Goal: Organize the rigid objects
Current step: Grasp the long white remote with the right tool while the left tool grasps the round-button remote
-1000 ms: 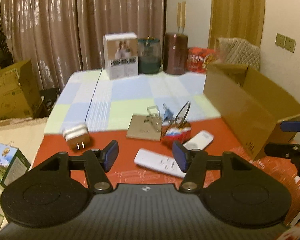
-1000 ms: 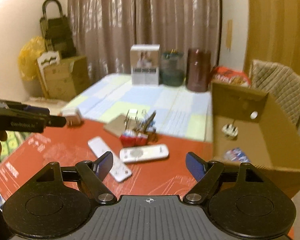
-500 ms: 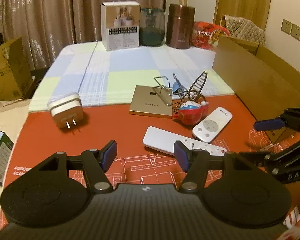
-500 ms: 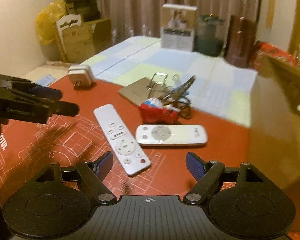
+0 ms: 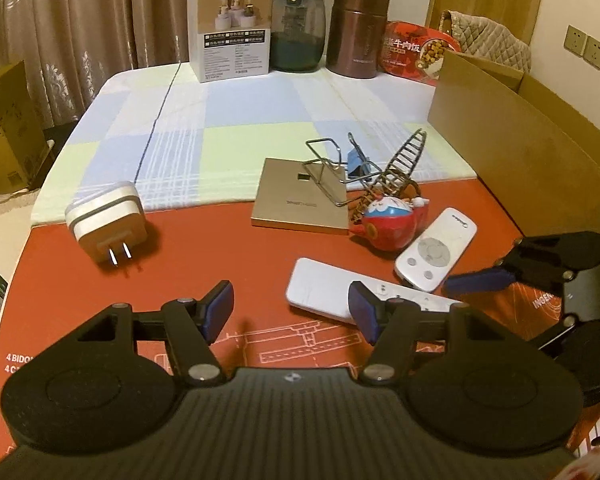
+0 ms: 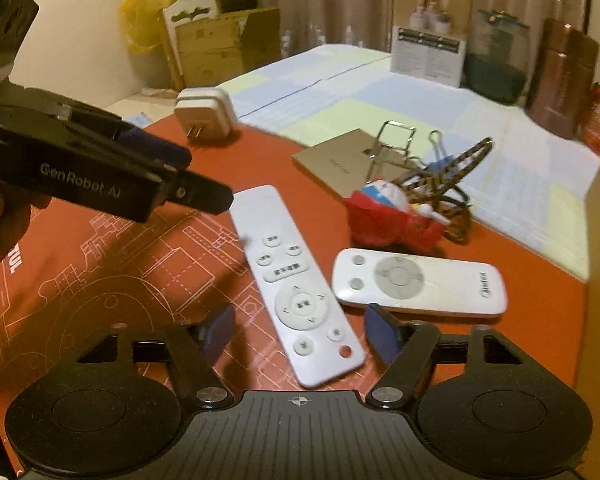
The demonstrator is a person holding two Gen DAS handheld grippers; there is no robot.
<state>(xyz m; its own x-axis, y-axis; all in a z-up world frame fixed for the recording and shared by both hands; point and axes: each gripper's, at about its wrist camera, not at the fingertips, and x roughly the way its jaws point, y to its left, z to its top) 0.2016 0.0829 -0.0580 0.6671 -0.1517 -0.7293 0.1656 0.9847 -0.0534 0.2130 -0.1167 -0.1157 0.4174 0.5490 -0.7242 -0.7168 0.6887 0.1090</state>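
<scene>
Left hand-held gripper [image 5: 291, 310] open over red mat [image 5: 204, 264], long remote [image 5: 340, 294], plug adapter [image 5: 106, 222], cardboard box [image 5: 540, 160]

The left gripper [image 6: 204, 184] bore "GenRobot.AI" in pale letters along its side. The red mat [image 5: 204, 248] showed "4 BIDO" (cut off) at its left edge.

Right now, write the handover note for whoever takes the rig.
Left gripper: open, empty, above the red mat.
Right gripper: open, jaws just narrowed, straddling the near end of the long remote, not gripping.
On the mat: short remote, red toy, plug, gold card with clips.
Nothing held. All of these are left to sort; box at right.
</scene>
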